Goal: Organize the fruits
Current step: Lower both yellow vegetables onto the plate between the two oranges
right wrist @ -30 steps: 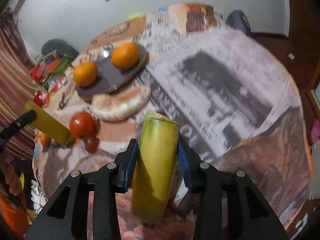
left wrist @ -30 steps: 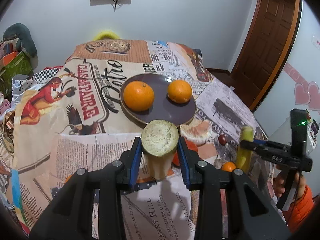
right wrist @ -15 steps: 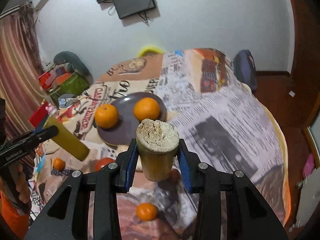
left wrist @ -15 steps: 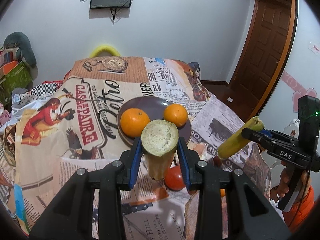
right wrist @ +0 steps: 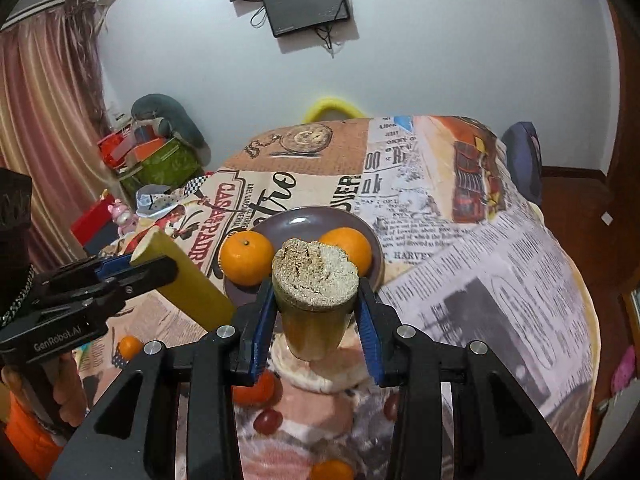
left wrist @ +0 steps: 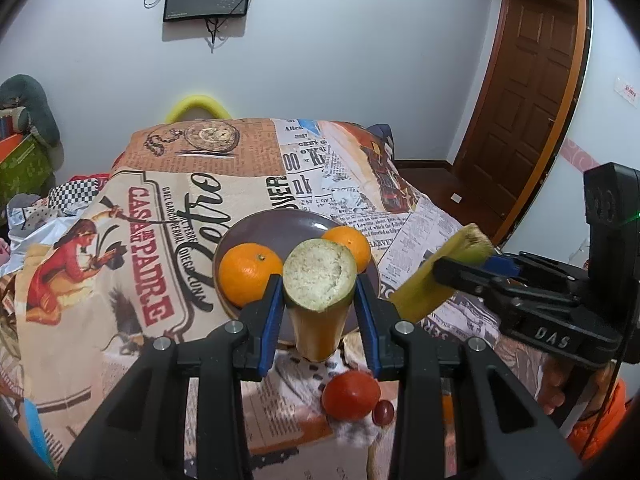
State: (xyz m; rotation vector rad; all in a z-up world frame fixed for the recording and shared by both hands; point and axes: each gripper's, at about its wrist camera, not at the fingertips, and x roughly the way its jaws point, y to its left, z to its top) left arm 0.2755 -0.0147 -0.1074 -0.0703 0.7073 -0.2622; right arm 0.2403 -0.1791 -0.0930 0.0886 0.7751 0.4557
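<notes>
My left gripper (left wrist: 318, 294) is shut on a short yellow-green sugarcane piece (left wrist: 319, 280), its pale cut end facing the camera. It hangs above the near edge of a grey plate (left wrist: 280, 232) that holds two oranges (left wrist: 250, 274) (left wrist: 352, 242). My right gripper (right wrist: 316, 300) is shut on a second sugarcane piece (right wrist: 314, 274), also raised in front of the plate (right wrist: 316, 216). Each gripper shows in the other view: the right gripper (left wrist: 448, 274) with its cane (left wrist: 424, 292), the left gripper (right wrist: 156, 270) with its cane (right wrist: 192, 292).
A newspaper-print cloth (left wrist: 168, 216) covers the table. Below the grippers lie a tomato (left wrist: 351, 395), a grape (left wrist: 383, 412), a pale peeled fruit piece (right wrist: 324, 374) and small oranges (right wrist: 130, 346) (right wrist: 332, 470). A wooden door (left wrist: 524, 92) stands at the right, boxes and bags (right wrist: 160, 156) at the left.
Both grippers have risen from the table with their cane pieces still held. The right gripper's cane swung from lying lengthwise to end-on. The plate and loose fruit now sit lower and farther off.
</notes>
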